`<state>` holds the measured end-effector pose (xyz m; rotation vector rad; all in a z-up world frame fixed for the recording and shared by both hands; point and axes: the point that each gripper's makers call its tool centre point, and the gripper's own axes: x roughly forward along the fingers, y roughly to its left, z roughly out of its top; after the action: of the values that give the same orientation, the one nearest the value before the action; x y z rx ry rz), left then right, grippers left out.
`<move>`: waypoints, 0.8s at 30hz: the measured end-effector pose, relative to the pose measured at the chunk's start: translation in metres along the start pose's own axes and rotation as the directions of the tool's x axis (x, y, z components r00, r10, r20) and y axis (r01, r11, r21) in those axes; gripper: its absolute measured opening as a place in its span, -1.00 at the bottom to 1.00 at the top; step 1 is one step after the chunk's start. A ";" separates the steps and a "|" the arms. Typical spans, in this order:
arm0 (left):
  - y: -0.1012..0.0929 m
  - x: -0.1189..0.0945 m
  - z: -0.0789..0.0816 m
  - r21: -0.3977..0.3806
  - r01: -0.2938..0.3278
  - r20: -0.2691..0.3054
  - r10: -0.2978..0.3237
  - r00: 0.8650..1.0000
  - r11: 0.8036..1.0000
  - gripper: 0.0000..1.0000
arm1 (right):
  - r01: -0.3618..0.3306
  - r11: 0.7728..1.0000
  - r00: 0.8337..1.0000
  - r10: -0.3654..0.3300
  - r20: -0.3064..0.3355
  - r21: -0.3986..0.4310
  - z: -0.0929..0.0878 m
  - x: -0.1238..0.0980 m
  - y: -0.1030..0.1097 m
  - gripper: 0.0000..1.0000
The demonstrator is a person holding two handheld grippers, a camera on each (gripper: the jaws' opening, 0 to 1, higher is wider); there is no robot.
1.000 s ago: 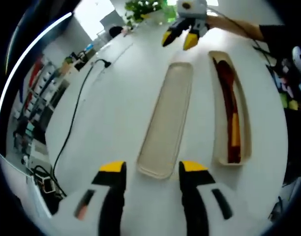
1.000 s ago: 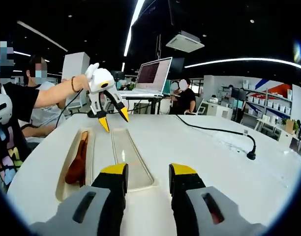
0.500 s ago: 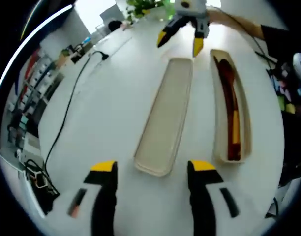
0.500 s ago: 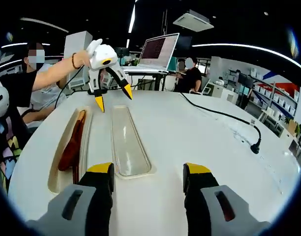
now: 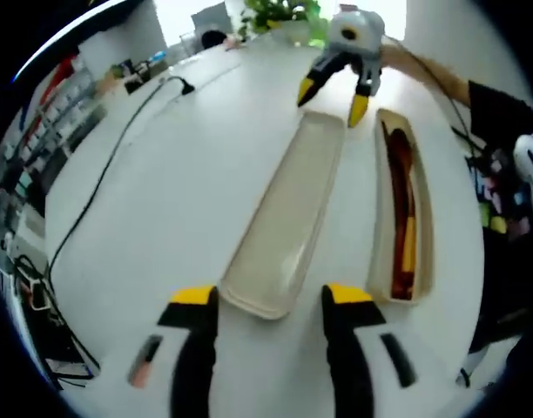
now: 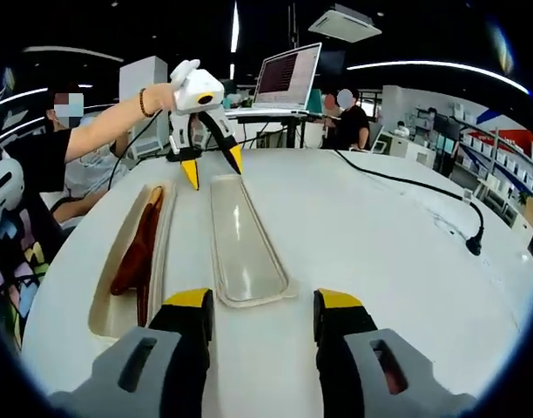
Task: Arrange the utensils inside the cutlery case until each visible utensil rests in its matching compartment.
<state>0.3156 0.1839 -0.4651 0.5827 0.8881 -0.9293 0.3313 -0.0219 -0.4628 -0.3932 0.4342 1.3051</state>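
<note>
A long beige cutlery case (image 5: 428,228) (image 6: 104,306) lies open on the white table with dark wooden utensils (image 5: 401,196) (image 6: 141,248) lying lengthwise inside it. Beside it lies its flat lid (image 5: 288,218) (image 6: 240,248), with nothing in it. My left gripper (image 5: 269,296) stands open at one end of the lid, a jaw on either side of that end. At the opposite end my right gripper (image 6: 263,300) is open in the same way. Each appears across the table from the other: the right gripper (image 5: 331,101) and the left gripper (image 6: 214,167) hover open above the lid's far ends.
A black cable (image 5: 118,157) (image 6: 406,187) runs over the table to a plug (image 6: 474,245). A laptop (image 6: 288,78) stands on a desk behind, and a plant (image 5: 279,13) sits at the far edge. People sit in the background. Shelves (image 5: 40,131) line one side.
Both views have shifted with the hands. Each gripper has come lower and nearer to its end of the lid. Both stay open, and the case, lid and utensils lie still.
</note>
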 end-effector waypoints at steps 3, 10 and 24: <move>-0.001 0.001 0.000 -0.011 0.007 0.012 -0.007 1.000 1.000 -0.03 | -0.007 1.000 1.000 0.007 0.000 0.005 0.000 0.002 0.002 -0.16; -0.005 0.002 0.002 -0.045 0.042 0.054 -0.039 0.998 0.998 -0.15 | -0.007 1.000 0.999 0.007 0.054 -0.004 0.003 0.004 0.002 -0.18; 0.000 0.001 0.006 -0.011 -0.023 0.096 0.024 0.995 1.000 -0.19 | 0.078 0.997 0.992 -0.079 0.098 0.015 -0.005 -0.005 -0.012 -1.00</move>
<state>0.3186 0.1793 -0.4626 0.5348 0.7979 -0.9232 0.3415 -0.0314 -0.4635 -0.3318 0.3400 1.2390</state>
